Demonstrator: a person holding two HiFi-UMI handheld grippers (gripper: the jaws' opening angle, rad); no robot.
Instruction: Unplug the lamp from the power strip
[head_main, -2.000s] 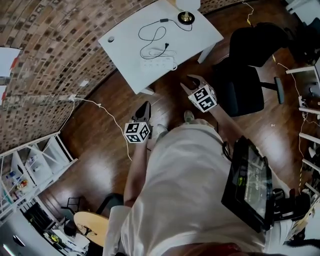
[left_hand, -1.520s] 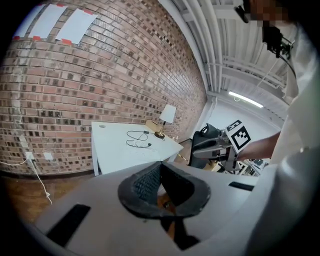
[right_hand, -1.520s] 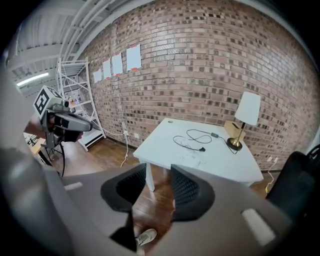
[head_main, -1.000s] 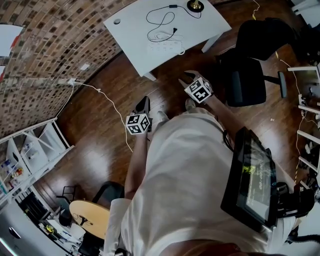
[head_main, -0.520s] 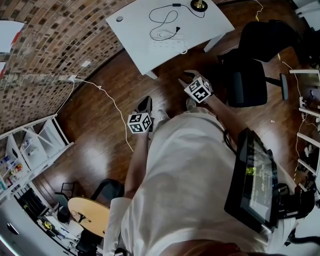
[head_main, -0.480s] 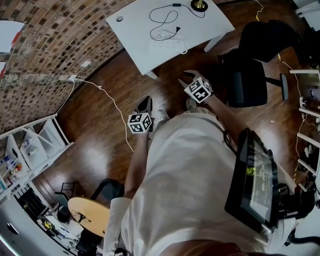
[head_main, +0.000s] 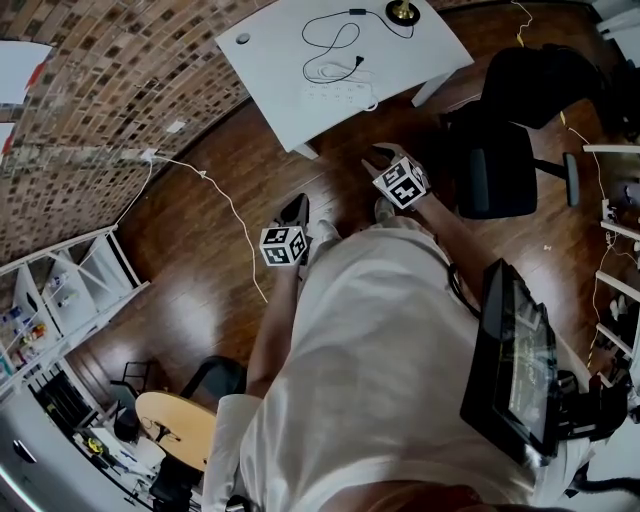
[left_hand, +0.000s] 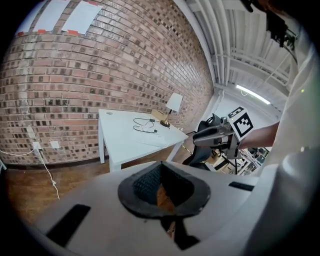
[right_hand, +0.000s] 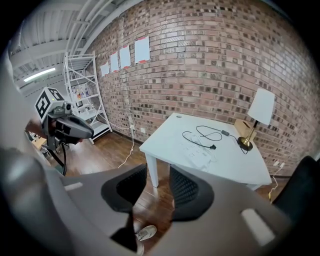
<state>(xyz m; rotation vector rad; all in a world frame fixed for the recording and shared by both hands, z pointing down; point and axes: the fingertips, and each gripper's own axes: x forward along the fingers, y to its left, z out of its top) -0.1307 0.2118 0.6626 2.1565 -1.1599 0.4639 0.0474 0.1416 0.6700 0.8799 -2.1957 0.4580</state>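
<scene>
Lamp at the tabletop's far corner and power strip mid-tabletop lie well beyond the spread, empty right gripper; left gripper is pressed together.

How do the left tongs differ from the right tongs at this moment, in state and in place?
The grey left tongs have their tips together; the grey right tongs stand apart. In the head view the right tongs are nearer the white rectangular table than the left tongs. Both are empty and both carry a cube with square markers.
</scene>
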